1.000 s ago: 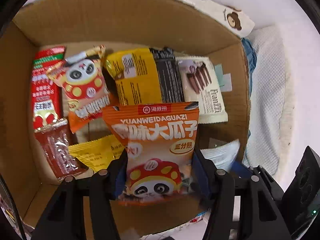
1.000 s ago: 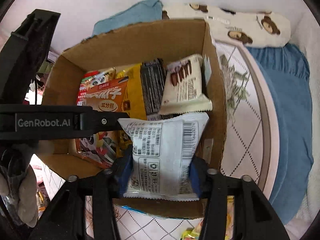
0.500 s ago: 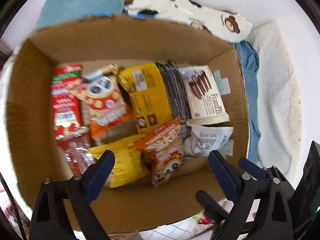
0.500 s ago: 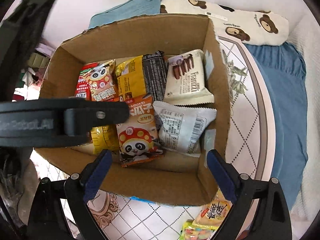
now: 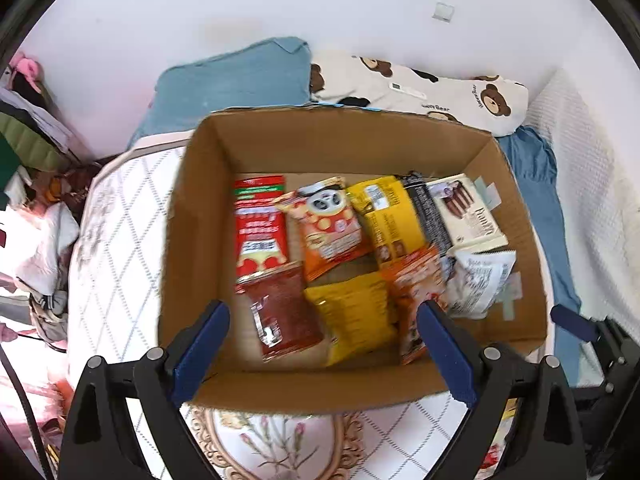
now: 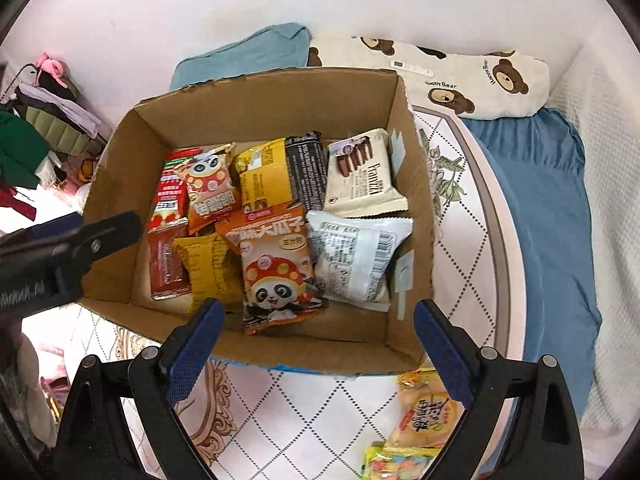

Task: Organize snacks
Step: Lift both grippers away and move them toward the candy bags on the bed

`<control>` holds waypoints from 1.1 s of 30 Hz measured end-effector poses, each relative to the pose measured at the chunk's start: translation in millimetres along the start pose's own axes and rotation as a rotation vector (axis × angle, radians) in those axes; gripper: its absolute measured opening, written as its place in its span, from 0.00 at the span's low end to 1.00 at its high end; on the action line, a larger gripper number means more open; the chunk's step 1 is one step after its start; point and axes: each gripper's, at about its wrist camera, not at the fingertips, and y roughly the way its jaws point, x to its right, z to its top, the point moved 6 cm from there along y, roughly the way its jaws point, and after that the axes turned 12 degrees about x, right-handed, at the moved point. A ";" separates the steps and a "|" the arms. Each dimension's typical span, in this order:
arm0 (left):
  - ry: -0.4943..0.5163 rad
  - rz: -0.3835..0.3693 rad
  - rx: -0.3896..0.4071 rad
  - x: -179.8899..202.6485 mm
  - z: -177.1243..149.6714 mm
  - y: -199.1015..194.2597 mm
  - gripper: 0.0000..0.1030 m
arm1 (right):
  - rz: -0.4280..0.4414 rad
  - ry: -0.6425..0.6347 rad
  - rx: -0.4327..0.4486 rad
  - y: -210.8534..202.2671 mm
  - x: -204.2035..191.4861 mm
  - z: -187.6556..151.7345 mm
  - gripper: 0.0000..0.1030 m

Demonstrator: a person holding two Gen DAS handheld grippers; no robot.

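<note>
A cardboard box (image 5: 320, 148) sits on a patterned bed cover and holds several snack packets. Among them, in the right wrist view, are an orange panda packet (image 6: 276, 268) and a white packet (image 6: 352, 256), both lying near the box's (image 6: 260, 104) front wall. My left gripper (image 5: 320, 332) hangs open above the box's near edge with nothing between its fingers. My right gripper (image 6: 316, 320) is also open and empty, above the front wall. The left gripper (image 6: 72, 248) shows at the left edge of the right wrist view.
Two loose snack packets, an orange one (image 6: 424, 408) and a yellow-green one (image 6: 396, 462), lie on the bed cover in front of the box's right corner. A blue pillow (image 5: 240, 80) and a bear-print pillow (image 5: 420, 88) lie behind the box. Clothes (image 5: 28, 140) pile up at the left.
Both grippers opened and let go: the orange panda packet and the white packet now lie in the box. Both grippers then rose and drew back from it.
</note>
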 end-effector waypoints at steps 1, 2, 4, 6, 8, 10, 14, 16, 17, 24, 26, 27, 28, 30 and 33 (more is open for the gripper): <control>0.002 0.008 0.008 -2.9 -3.8 -3.0 0.93 | -0.002 -0.003 0.004 -1.0 -1.4 -1.4 0.95; 0.004 0.015 0.014 -4.6 -7.4 -5.2 0.93 | 0.000 -0.002 0.012 -2.6 -3.1 -2.9 0.95; 0.006 0.024 0.027 -8.5 -13.5 -10.6 0.93 | -0.006 -0.003 0.024 -5.4 -5.2 -5.2 0.95; 0.006 0.029 0.038 -13.7 -18.7 -18.4 0.93 | -0.005 0.002 0.038 -9.8 -7.4 -7.2 0.95; 0.002 0.032 0.047 -14.9 -23.4 -23.5 0.93 | -0.006 0.003 0.052 -14.5 -8.1 -8.3 0.95; -0.003 0.035 0.067 -16.3 -27.5 -31.7 0.93 | -0.010 0.004 0.073 -21.7 -9.0 -10.0 0.95; -0.014 0.042 0.125 -18.2 -34.1 -55.8 0.93 | -0.016 -0.002 0.125 -43.4 -11.3 -11.7 0.95; -0.018 0.042 0.154 -18.8 -37.2 -69.6 0.93 | -0.024 -0.011 0.166 -59.0 -13.0 -13.3 0.95; -0.019 0.042 0.165 -18.5 -38.5 -74.4 0.93 | -0.027 -0.016 0.184 -66.6 -14.1 -14.5 0.95; -0.006 0.064 0.275 -15.7 -51.7 -124.4 0.93 | -0.024 -0.033 0.294 -118.8 -22.6 -29.7 0.95; -0.003 0.063 0.291 -14.7 -55.5 -135.3 0.93 | -0.021 -0.033 0.317 -132.5 -25.0 -36.1 0.95; 0.000 0.058 0.298 -13.8 -57.8 -141.6 0.93 | -0.020 -0.031 0.325 -138.0 -25.2 -39.5 0.95; 0.003 0.058 0.302 -13.0 -59.6 -145.6 0.93 | -0.018 -0.029 0.331 -143.2 -25.3 -42.5 0.95; 0.006 0.055 0.313 -11.2 -64.4 -155.4 0.93 | -0.006 -0.011 0.347 -155.2 -24.1 -48.8 0.95; 0.005 0.047 0.324 -9.3 -70.5 -166.6 0.93 | -0.007 -0.003 0.379 -172.6 -22.6 -55.1 0.95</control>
